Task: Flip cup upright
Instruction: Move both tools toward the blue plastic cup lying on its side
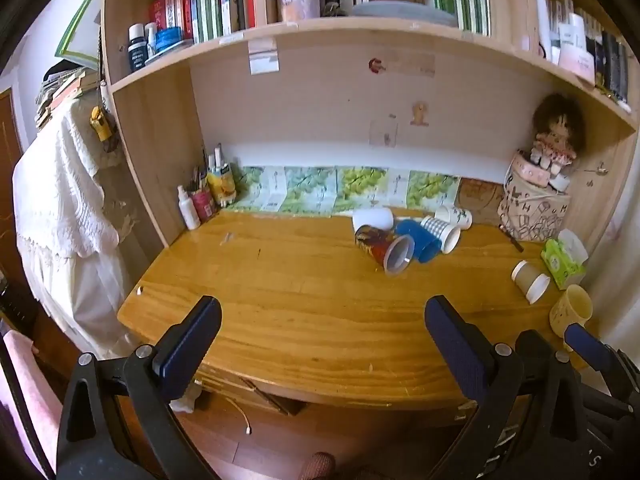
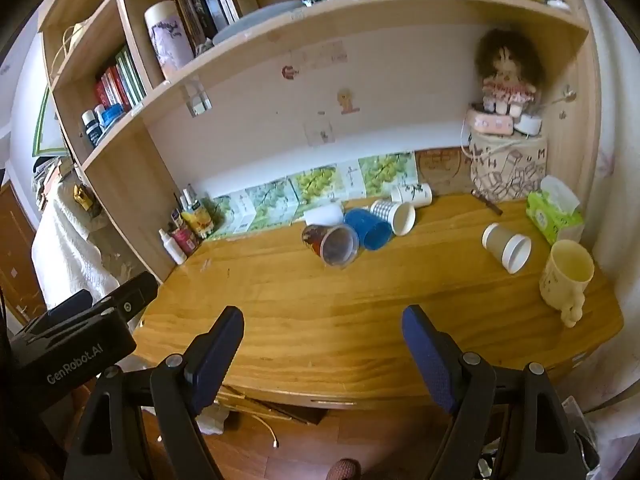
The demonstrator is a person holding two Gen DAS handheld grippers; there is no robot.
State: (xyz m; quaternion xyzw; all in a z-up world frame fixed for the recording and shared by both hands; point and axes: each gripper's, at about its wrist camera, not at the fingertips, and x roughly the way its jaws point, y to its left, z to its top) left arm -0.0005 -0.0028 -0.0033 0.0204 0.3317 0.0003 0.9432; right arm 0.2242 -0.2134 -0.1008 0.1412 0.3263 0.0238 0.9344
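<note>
Several cups lie on their sides at the back of the wooden desk (image 1: 304,320): a patterned red-brown cup (image 1: 384,246) (image 2: 331,245), a blue cup (image 1: 420,240) (image 2: 368,227), a checked cup (image 1: 442,230) (image 2: 394,214), a plain white cup (image 1: 373,218) (image 2: 324,214) and a white printed cup (image 1: 454,216) (image 2: 412,194). A brown paper cup (image 1: 530,280) (image 2: 506,246) lies alone at the right. A cream mug (image 1: 570,314) (image 2: 566,276) stands upright. My left gripper (image 1: 322,340) and right gripper (image 2: 323,350) hang open over the near edge, holding nothing.
A green tissue pack (image 2: 554,210) and a printed bag (image 2: 508,168) with a doll (image 2: 506,72) on top stand at the back right. Bottles and pens (image 1: 208,196) crowd the back left corner. Bookshelves (image 1: 320,28) hang above. A white cloth (image 1: 64,208) drapes at left.
</note>
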